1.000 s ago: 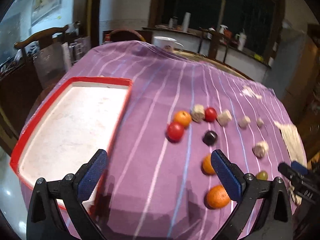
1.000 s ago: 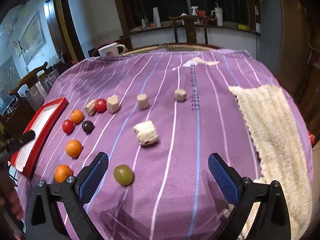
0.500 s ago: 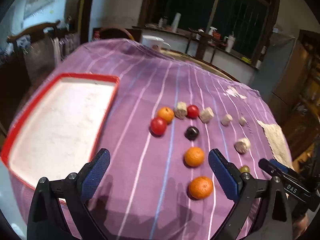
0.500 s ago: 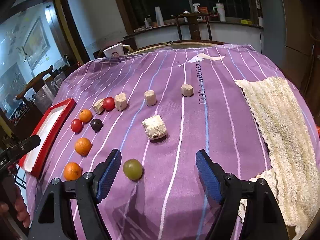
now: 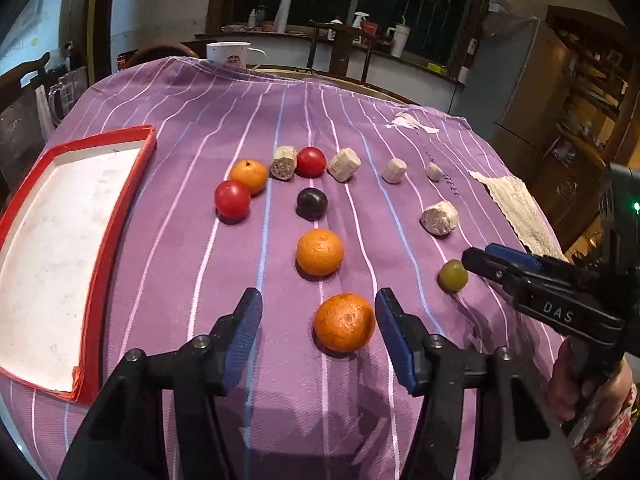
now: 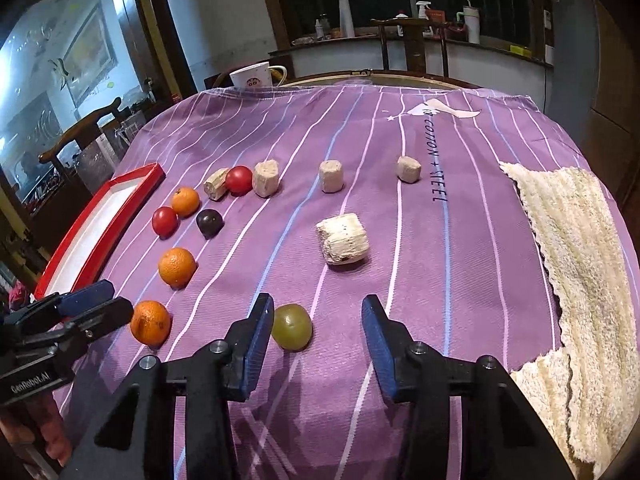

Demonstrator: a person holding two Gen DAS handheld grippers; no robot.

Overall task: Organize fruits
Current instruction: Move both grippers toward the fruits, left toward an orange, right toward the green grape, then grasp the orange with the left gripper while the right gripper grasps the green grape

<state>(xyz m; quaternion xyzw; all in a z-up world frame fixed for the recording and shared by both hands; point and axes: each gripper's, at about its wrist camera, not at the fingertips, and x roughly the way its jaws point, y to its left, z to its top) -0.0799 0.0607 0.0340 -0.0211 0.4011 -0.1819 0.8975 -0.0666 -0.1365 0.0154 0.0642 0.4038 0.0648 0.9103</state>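
My left gripper (image 5: 318, 314) is open, low over the purple cloth, with the nearest orange (image 5: 345, 322) between its blue pads, close to the right pad. A second orange (image 5: 319, 252), a dark plum (image 5: 312, 203), two red tomatoes (image 5: 232, 199) and a third orange (image 5: 249, 176) lie beyond. My right gripper (image 6: 316, 326) is open around a green grape (image 6: 291, 326), which sits near its left pad. The grape also shows in the left wrist view (image 5: 452, 275). The red-rimmed white tray (image 5: 100, 240) lies at the left.
Several beige cork-like chunks (image 6: 342, 239) lie scattered among and beyond the fruit. A cream knitted cloth (image 6: 580, 248) covers the table's right side. A white mug (image 6: 256, 74) stands at the far edge. Chairs and a counter stand behind the table.
Both grippers have moved forward and down, and their jaws have narrowed. The nearest orange now lies between the left pads, and the grape between the right pads.
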